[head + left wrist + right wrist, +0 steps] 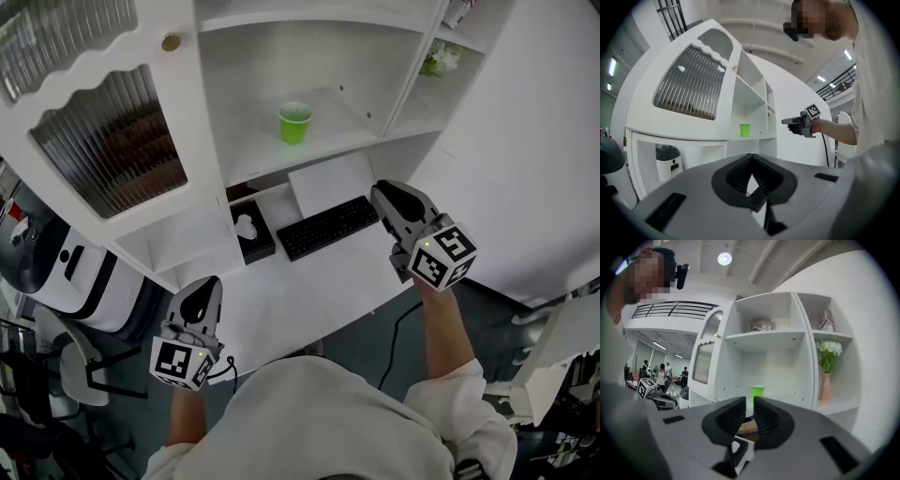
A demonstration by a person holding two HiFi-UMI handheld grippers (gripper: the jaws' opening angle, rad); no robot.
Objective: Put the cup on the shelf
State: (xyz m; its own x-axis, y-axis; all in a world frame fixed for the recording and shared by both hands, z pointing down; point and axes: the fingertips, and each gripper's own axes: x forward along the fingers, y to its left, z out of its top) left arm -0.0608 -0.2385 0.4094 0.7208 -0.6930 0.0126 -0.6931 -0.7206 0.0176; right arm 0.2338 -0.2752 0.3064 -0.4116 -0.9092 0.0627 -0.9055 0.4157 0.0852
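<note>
Our right gripper [750,401] is nearly closed, with only a thin slit between its jaws and nothing in it. Our left gripper [752,157] has its jaws together, empty. The green cup [294,123] stands upright on the shelf [352,117], well apart from both. Only the right gripper view shows the pink vase [826,386] one compartment over.

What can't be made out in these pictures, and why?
- Head view: contents behind the ribbed glass cabinet door, blurred by the ribbing.
- Head view: the item on the top-right shelf, cut off by the edge.
- Right gripper view: the small pale object on the upper shelf, too small.
- Right gripper view: base of the green plastic cup, behind the right gripper.
</note>
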